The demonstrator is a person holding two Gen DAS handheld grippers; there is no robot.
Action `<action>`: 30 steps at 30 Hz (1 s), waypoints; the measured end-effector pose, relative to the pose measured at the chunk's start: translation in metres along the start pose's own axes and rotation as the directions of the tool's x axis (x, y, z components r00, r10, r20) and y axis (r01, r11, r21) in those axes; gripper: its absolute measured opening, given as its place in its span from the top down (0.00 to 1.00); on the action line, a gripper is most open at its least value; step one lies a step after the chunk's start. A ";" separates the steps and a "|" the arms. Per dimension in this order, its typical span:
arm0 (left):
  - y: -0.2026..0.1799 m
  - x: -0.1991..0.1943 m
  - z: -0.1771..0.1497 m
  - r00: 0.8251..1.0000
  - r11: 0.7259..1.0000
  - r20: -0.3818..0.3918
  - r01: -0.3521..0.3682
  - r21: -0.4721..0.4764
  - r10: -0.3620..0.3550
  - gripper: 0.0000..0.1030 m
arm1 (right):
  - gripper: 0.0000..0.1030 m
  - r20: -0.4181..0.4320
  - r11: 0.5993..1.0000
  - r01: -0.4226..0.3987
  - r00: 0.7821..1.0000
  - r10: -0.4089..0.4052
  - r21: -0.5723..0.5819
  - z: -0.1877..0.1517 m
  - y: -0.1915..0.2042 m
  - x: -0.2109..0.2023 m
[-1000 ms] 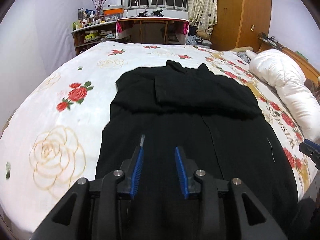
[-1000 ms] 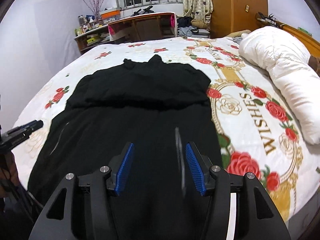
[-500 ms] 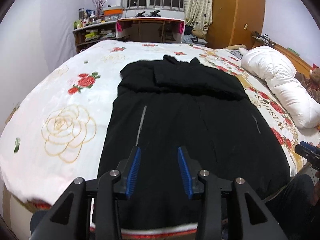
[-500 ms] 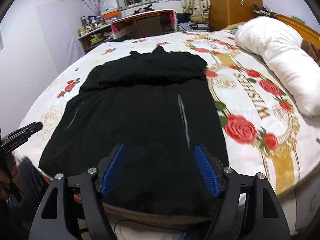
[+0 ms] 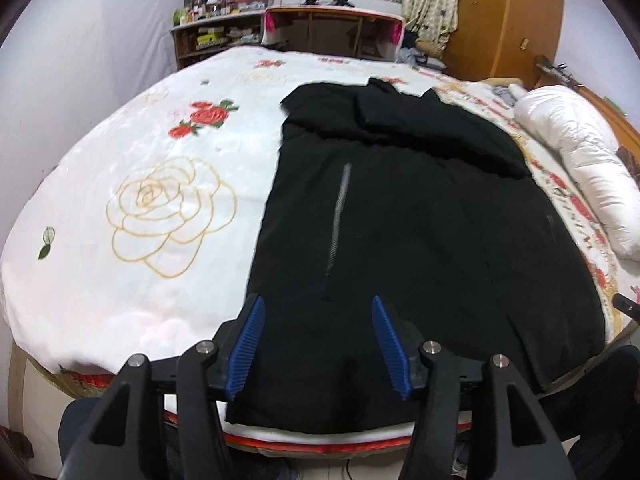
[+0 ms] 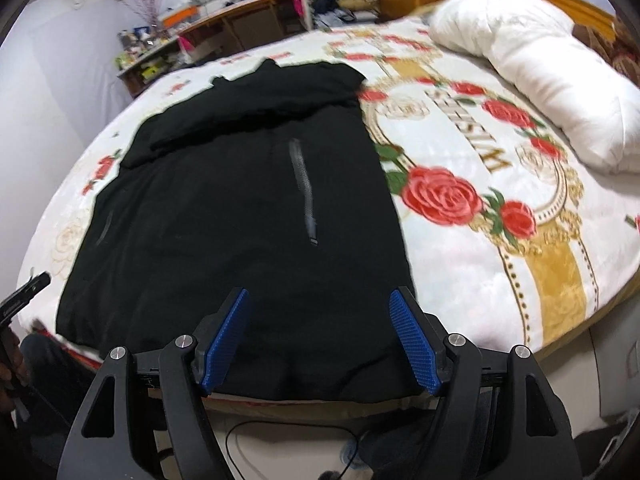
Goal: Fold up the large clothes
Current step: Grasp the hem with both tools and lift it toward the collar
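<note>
left wrist view: one black garment lies flat on the bed, its long axis running from the near bed edge away toward the desk, collar end far, hem end near and reaching the mattress edge. its top part is folded across. two pale zip lines show, one left of centre, one faint at the right. the left gripper hovers over the hem, its jaws spread with nothing between them, having just been opening. wide bare blanket lies to the garment's left; one white duvet sits at the right.

right wrist view: the same garment again points away, hem at the near edge. the right gripper hangs above the hem's right part, its jaws wide apart and empty, having just been opening. open rose-printed blanket lies to the right, the duvet beyond.
</note>
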State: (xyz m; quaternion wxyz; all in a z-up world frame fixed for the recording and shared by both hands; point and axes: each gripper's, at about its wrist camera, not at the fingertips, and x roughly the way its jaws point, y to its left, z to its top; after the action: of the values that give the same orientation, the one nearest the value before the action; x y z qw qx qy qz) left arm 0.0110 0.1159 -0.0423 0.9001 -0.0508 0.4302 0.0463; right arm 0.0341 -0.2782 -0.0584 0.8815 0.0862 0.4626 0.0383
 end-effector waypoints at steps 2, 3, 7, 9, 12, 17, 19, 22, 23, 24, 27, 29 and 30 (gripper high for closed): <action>0.009 0.013 0.000 0.999 1.000 -0.035 -0.008 -0.020 0.007 0.43 | 0.30 -0.029 0.999 -0.006 1.000 0.007 0.047 0.002 -0.012 0.009; 0.013 0.019 -0.001 0.999 0.999 -0.049 -0.008 -0.034 0.007 0.43 | 0.29 -0.042 0.998 0.000 0.999 0.003 0.063 0.003 -0.017 0.013; 0.029 0.041 -0.004 0.994 0.995 -0.104 -0.029 -0.091 0.020 0.43 | 0.29 -0.118 0.991 0.009 0.993 0.007 0.130 0.004 -0.036 0.035; 0.032 0.050 -0.008 0.991 0.994 -0.131 -0.039 -0.099 0.026 0.43 | 0.29 -0.163 0.986 0.011 0.987 0.016 0.165 0.000 -0.043 0.045; 0.034 0.060 -0.018 0.986 0.993 -0.166 -0.028 -0.114 0.009 0.42 | 0.29 -0.219 0.983 0.014 0.975 0.027 0.184 -0.005 -0.047 0.055; 0.031 0.064 -0.029 0.984 0.993 -0.178 -0.007 -0.117 -0.014 0.42 | 0.29 -0.266 0.981 -0.001 0.962 0.054 0.194 -0.009 -0.048 0.061; 0.026 0.063 -0.031 0.984 0.995 -0.180 -0.010 -0.096 -0.007 0.42 | 0.29 -0.283 0.979 -0.006 0.957 0.065 0.206 -0.012 -0.049 0.063; 0.021 0.063 -0.032 0.983 0.997 -0.186 -0.016 -0.081 0.001 0.46 | 0.29 -0.310 0.981 -0.003 0.949 0.064 0.193 -0.012 -0.047 0.065; 0.020 0.062 -0.032 0.982 0.997 -0.188 -0.014 -0.078 -0.001 0.49 | 0.32 -0.313 0.983 -0.003 0.948 0.062 0.186 -0.011 -0.046 0.064; 0.019 0.062 -0.030 0.982 0.997 -0.188 -0.013 -0.073 -0.001 0.56 | 0.43 -0.313 0.983 -0.004 0.948 0.061 0.181 -0.011 -0.044 0.063; 0.017 0.056 -0.027 0.984 0.998 -0.176 0.001 -0.057 -0.011 0.78 | 0.67 -0.290 0.977 -0.060 0.949 0.119 0.206 -0.013 -0.043 0.056; 0.014 0.050 -0.025 0.987 0.999 -0.163 -0.001 -0.040 -0.005 0.82 | 0.72 -0.269 0.980 -0.066 0.956 0.117 0.190 -0.012 -0.039 0.049; 0.013 0.047 -0.024 0.988 0.999 -0.154 0.001 -0.039 -0.007 0.84 | 0.74 -0.256 0.981 -0.069 0.960 0.115 0.184 -0.012 -0.037 0.045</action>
State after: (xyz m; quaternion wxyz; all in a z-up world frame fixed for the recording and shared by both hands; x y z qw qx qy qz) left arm 0.0201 0.1274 -0.0944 0.8631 -0.0726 0.4975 0.0486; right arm 0.0498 -0.3061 -0.1085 0.7982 0.1780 0.5734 0.0501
